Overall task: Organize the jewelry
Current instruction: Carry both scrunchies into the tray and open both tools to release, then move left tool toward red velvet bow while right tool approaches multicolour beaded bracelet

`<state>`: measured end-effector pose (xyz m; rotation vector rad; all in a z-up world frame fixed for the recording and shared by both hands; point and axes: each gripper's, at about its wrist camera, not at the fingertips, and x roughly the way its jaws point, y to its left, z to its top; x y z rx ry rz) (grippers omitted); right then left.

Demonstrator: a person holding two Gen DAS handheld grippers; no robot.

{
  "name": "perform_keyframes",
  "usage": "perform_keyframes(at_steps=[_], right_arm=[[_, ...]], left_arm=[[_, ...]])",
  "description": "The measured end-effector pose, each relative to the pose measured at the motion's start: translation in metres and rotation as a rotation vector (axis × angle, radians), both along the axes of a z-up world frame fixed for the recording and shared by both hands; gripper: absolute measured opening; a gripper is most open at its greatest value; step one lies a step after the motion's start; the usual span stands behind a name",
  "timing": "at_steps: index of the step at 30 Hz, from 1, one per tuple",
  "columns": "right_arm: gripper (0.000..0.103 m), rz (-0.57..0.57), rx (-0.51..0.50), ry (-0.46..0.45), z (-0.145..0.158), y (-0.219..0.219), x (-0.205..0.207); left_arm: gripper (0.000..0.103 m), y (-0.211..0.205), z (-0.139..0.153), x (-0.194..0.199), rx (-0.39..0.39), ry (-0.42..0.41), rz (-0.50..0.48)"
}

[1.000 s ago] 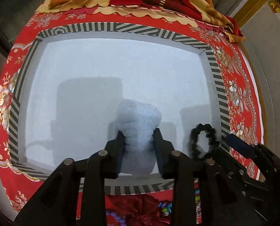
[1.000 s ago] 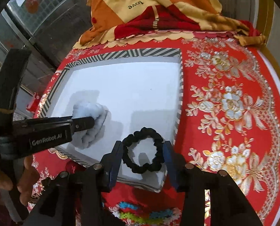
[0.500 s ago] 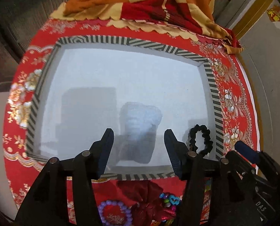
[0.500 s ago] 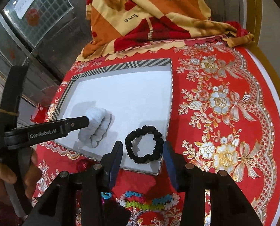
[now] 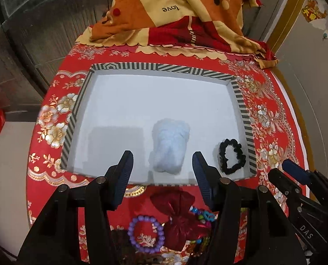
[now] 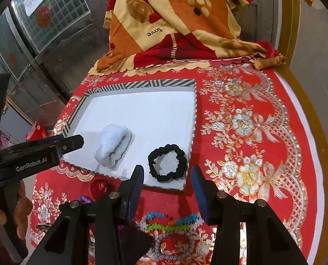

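Note:
A tray with a striped rim (image 5: 164,67) and a white floor lies on the red cloth. On its floor lie a fluffy pale blue scrunchie (image 5: 169,148) and, to the right, a black scrunchie (image 5: 232,156). My left gripper (image 5: 162,167) hovers open above the tray's near edge, and its fingers do not touch the blue scrunchie. In the right wrist view the same tray rim (image 6: 141,84), blue scrunchie (image 6: 114,145) and black scrunchie (image 6: 167,162) show. My right gripper (image 6: 167,178) is open and holds nothing, just short of the black scrunchie.
Near the tray's front lie a purple bead bracelet (image 5: 146,234), a dark red bow (image 5: 179,216), colourful bead bracelets (image 6: 170,220) and a red heart (image 6: 98,187). A folded orange and red blanket (image 5: 175,22) lies behind the tray. A hand (image 6: 0,209) holds the left gripper.
My left gripper opened and let go of the blue scrunchie, which now rests in the tray. Both grippers rose and drew back from the tray. The black scrunchie stayed put.

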<state>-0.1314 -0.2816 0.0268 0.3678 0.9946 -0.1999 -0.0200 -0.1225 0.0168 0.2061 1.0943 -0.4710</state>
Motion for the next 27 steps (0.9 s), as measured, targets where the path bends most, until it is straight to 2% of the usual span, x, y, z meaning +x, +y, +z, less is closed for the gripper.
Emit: perform_keyframes(at_steps=[11, 27], right_arm=[[0.043, -0.033, -0.02, -0.005, 0.013, 0.016, -0.025], [0.045, -0.072, -0.038, 0.011, 0.017, 0.031, -0.064]], left_arm=[[0.055, 0.019, 0.01, -0.029, -0.002, -0.017, -0.022], [0.055, 0.059, 0.016, -0.061, -0.049, 0.023, -0.033]])
